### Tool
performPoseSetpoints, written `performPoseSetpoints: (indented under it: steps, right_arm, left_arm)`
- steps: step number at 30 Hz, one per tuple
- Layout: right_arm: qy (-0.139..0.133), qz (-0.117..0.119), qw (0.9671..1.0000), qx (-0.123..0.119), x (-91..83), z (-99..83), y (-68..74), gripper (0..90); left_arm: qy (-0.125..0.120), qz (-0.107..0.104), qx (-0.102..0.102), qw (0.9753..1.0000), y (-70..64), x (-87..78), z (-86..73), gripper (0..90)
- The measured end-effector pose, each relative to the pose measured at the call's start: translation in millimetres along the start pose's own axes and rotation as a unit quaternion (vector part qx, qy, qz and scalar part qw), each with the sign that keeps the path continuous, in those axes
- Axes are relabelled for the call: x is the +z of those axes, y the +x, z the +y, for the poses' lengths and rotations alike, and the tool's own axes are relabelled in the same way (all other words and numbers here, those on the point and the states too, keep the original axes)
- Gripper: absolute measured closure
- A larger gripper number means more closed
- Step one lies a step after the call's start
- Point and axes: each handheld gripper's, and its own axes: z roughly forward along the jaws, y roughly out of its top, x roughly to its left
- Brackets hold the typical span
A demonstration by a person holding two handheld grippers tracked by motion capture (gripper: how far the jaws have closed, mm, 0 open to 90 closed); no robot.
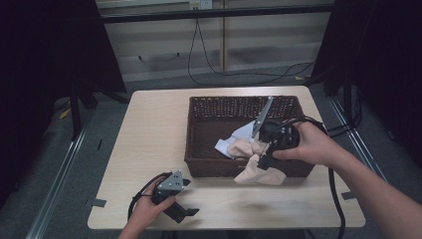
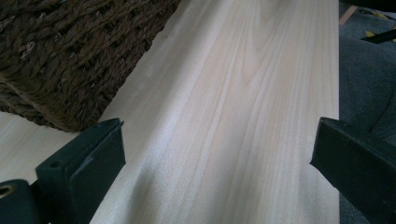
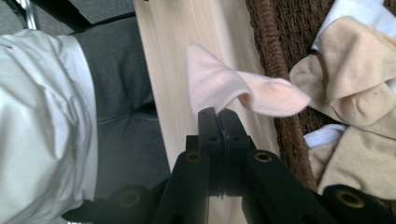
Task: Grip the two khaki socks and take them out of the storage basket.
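Right gripper (image 3: pixel 218 112) pinches peach cloth (image 3: pixel 243 91) over basket rim (image 3: pixel 268 51).

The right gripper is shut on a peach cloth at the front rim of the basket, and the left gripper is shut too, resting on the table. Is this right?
Not quite: the left gripper is open; the left gripper view shows its jaws wide apart over the table. The rest holds: the right gripper is shut on the peach cloth at the basket rim.

Cloths (image 1: pixel 239 145) in basket (image 1: pixel 199 154) on table (image 1: pixel 149 129)

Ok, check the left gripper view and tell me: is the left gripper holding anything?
No: the left gripper has its jaws spread wide apart over bare table, with nothing between them and the basket off to the side.
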Motion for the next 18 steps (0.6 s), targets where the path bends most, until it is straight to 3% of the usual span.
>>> performPoseSetpoints:
  steps: [4,10,18]
  right_arm:
    - [0.014,0.007,0.9999,0.0,22.0,1.5,-1.9,90.0]
    - [0.034,-0.006,0.9994,-0.01,49.1,4.1,-6.1,89.7]
    - [0.055,-0.008,0.9984,-0.007,72.4,5.5,-9.1,88.4]
  left_arm:
    - [-0.005,-0.001,-0.006,1.0,-0.3,0.2,-0.5,2.4]
    - [-0.007,-0.002,-0.002,1.0,0.3,0.1,-0.7,2.4]
    - [-0.007,0.002,-0.004,1.0,0.0,-1.7,-0.8,2.4]
